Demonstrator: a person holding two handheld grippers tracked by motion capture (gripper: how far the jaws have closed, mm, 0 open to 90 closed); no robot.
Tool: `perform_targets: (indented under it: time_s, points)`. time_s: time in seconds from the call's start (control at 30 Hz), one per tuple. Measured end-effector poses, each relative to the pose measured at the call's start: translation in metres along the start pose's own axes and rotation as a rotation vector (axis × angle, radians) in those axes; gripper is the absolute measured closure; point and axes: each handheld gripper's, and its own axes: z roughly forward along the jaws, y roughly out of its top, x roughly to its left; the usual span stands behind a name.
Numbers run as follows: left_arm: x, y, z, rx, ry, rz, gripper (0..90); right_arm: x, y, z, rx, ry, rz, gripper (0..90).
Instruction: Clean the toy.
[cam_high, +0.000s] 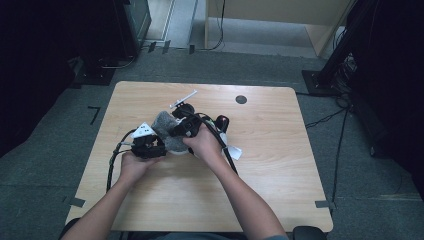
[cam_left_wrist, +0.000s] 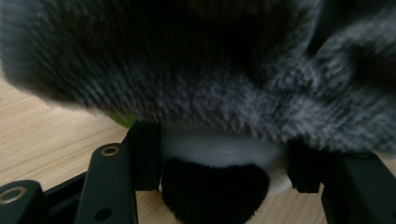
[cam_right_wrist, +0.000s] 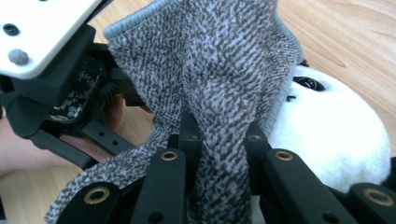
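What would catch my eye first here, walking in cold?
Mid-table, a person's two hands work a fuzzy grey cloth over a black-and-white plush panda. The right claw pinches a fold of the cloth; the left claw clamps the panda's black-and-white end from the other side.

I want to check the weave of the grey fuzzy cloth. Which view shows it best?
The right gripper view: the grey cloth is sharp there, its knit and hemmed edge plain, pinched between the right tongs. The left gripper view shows it blurred across the top. The high view shows a small grey lump.
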Motion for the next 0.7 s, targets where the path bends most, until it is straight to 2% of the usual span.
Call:
perform_targets:
  time_s: [0.1,0.17,0.23,0.3,0.5,0.7]
  points:
    - [0.001,0.001,0.0,0.003,0.002,-0.015,41.8,-0.002,-0.003,-0.011,0.021,-0.036,-0.033,78.2]
    - [0.001,0.001,0.0,0.004,0.002,-0.018,41.8,-0.004,-0.004,-0.014,0.034,-0.041,-0.04,78.3]
    - [0.001,0.001,0.0,0.002,0.002,-0.024,42.0,-0.013,-0.009,-0.024,0.063,-0.05,-0.042,78.3]
    - [0.001,0.001,0.0,0.002,-0.001,-0.027,42.1,-0.019,-0.014,-0.031,0.068,-0.052,-0.045,78.3]
    - [0.0,0.001,0.0,0.0,-0.004,-0.025,42.2,-0.034,-0.029,-0.047,0.04,-0.028,-0.021,78.3]
    - [0.001,0.002,0.0,0.001,-0.007,-0.034,42.3,-0.045,-0.035,-0.061,0.016,-0.03,0.008,78.3]
